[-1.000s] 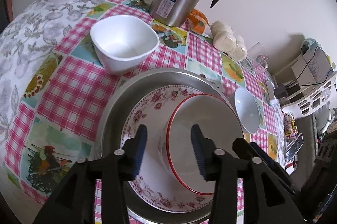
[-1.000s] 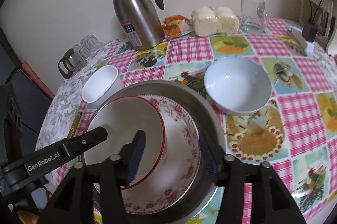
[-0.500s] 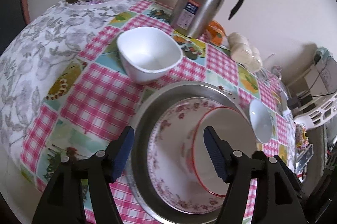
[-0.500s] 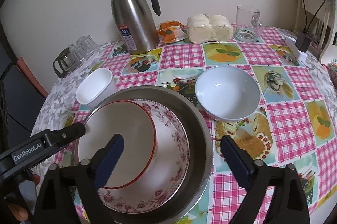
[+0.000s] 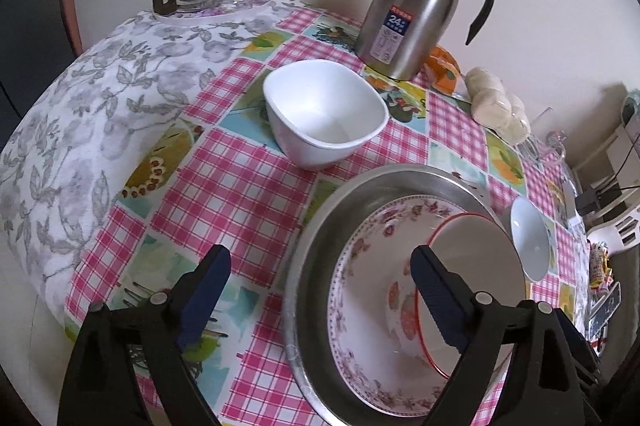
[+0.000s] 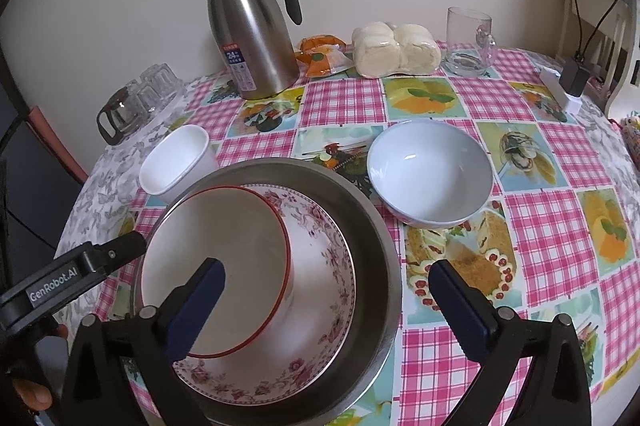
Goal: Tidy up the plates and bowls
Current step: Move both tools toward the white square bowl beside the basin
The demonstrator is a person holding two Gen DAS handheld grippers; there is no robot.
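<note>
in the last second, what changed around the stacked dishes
Both grippers let go of the red-rimmed bowl. The left gripper and right gripper had their jaws close around its rim; both jaws are now opening wide, pads clear of it. The left view swung towards the square white bowl. The red-rimmed bowl stayed in the floral plate inside the steel basin; the round white bowl is unmoved.

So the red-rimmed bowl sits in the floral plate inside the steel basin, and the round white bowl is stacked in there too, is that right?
Not quite. The red-rimmed bowl does sit in the floral plate inside the steel basin, but the round white bowl is not stacked there. It stands alone on the checked tablecloth beside the basin, as the right wrist view shows.
</note>
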